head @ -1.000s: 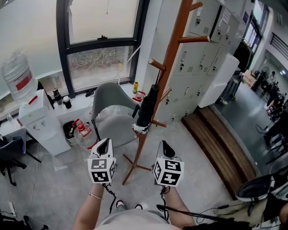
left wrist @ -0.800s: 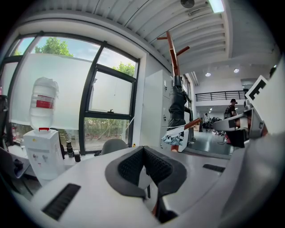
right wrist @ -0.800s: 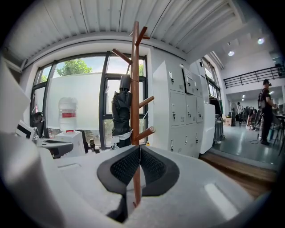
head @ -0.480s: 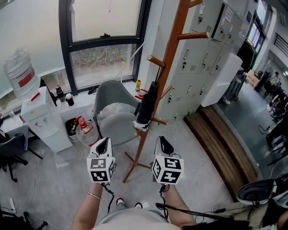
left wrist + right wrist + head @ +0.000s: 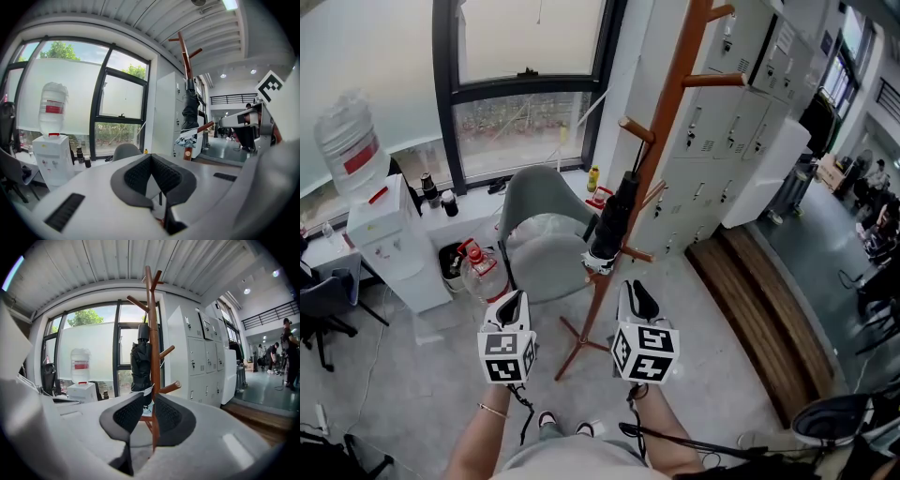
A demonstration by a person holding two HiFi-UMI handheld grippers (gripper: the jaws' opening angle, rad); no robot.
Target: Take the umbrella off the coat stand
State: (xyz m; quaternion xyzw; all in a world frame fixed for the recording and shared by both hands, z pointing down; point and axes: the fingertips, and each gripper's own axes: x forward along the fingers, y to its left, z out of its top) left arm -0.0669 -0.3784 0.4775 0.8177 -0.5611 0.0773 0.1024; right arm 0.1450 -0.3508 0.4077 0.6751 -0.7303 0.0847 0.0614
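the black folded umbrella (image 5: pixel 609 225) hangs by a thin loop from a peg on the left side of the wooden coat stand (image 5: pixel 670 112), far from both claws and well apart from them. the right gripper (image 5: pixel 149 397) faces it, its jaws only slightly apart, having just been opening, with nothing between them. the left gripper (image 5: pixel 151 157) has its jaws closed together and holds nothing.

the umbrella looks light, with loose soft cloth over a stiff core, so it will likely swing on its loop when touched. the firm dark handle at its top seems the best hold; the bundled cloth below would give and slip. the loop must rise up over the peg's upturned end.
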